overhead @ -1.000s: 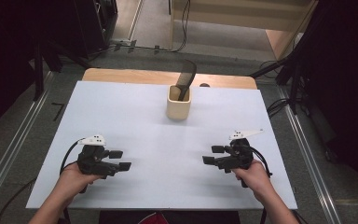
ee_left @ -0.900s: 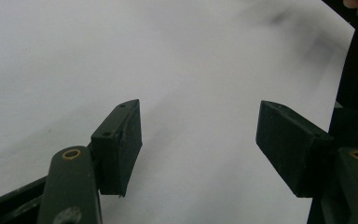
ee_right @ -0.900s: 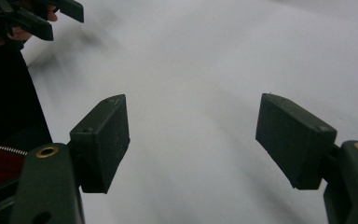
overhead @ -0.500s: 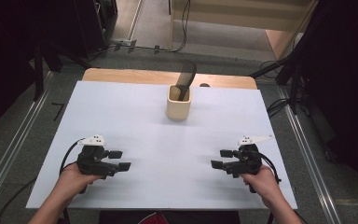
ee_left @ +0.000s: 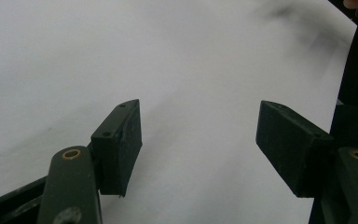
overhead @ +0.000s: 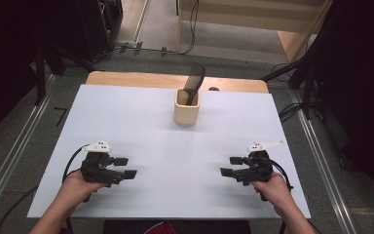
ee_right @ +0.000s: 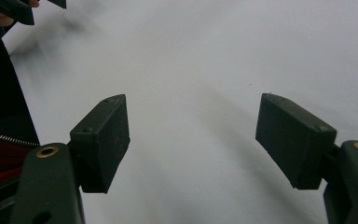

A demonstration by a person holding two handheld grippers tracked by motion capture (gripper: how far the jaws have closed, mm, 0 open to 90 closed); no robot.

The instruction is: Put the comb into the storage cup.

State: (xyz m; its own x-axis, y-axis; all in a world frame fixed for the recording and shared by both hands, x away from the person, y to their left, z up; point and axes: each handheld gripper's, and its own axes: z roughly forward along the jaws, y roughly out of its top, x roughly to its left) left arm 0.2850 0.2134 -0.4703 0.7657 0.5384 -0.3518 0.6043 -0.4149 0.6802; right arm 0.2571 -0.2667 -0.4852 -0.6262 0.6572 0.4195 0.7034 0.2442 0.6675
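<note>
We see a cream cup (overhead: pixel 186 111) standing upright at the far middle of the white counter (overhead: pixel 165 146), just in front of the bare wooden strip along its back edge, and well apart from both hands. A dark, flat utensil (overhead: pixel 194 83) stands in the cup with its long axis close to vertical, its lower end down inside the cup and its broad upper end rising above the rim, leaning a little toward the right and away from us; what kind of utensil it is we cannot tell. Our left tongs (overhead: pixel 125 166) rest low over the near left part of the counter, held in the left hand (overhead: pixel 75 187) with the forearm coming in from the bottom edge, and their jaws point level toward the right, across the counter's middle. Our right tongs (overhead: pixel 231 165) sit over the near right part, gripped by the right hand (overhead: pixel 272 187), their jaws pointing level toward the left, so the two pairs face each other across bare counter. In the left gripper view the left tongs (ee_left: pixel 198 144) stand wide with nothing between them, and in the right gripper view the right tongs (ee_right: pixel 191 140) stand wide and empty as well
</note>
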